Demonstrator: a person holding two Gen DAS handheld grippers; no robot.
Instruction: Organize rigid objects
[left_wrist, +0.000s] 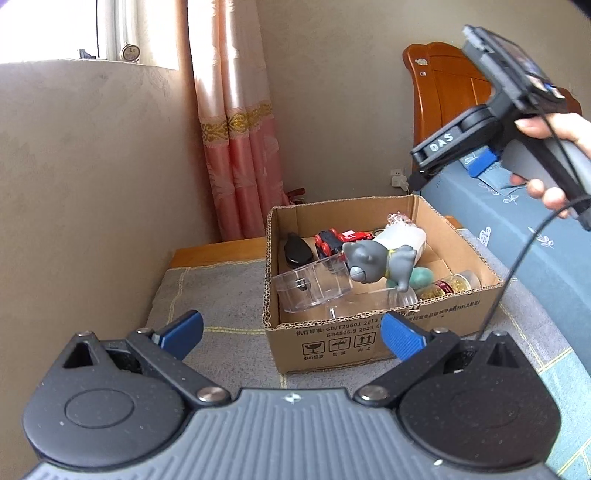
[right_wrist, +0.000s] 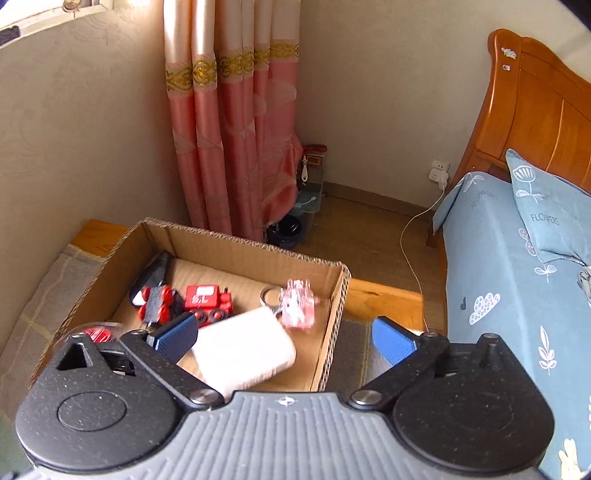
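Judging from views: task looked nearly done. Toys (left_wrist: 376, 262) lay heaped inside cardboard box (left_wrist: 332, 343) on worktop (left_wrist: 221, 302); none seen outside. Left tool (left_wrist: 291, 334), right tool (right_wrist: 284, 338) both spread apart, empty.

A long pink satin curtain with a gold-patterned band (right_wrist: 229, 122) is hanging down the beige plaster wall (right_wrist: 85, 122) in the corner. A carved orange wooden headboard (right_wrist: 535, 107) is standing at the head of a bed under a light blue flower-printed sheet (right_wrist: 509, 280), with a matching blue pillow (right_wrist: 550, 210) leaning against it. A white charger (right_wrist: 439, 173) is sitting in the wall socket, its thin white cable (right_wrist: 410, 243) trailing across the wooden floor (right_wrist: 369, 236).
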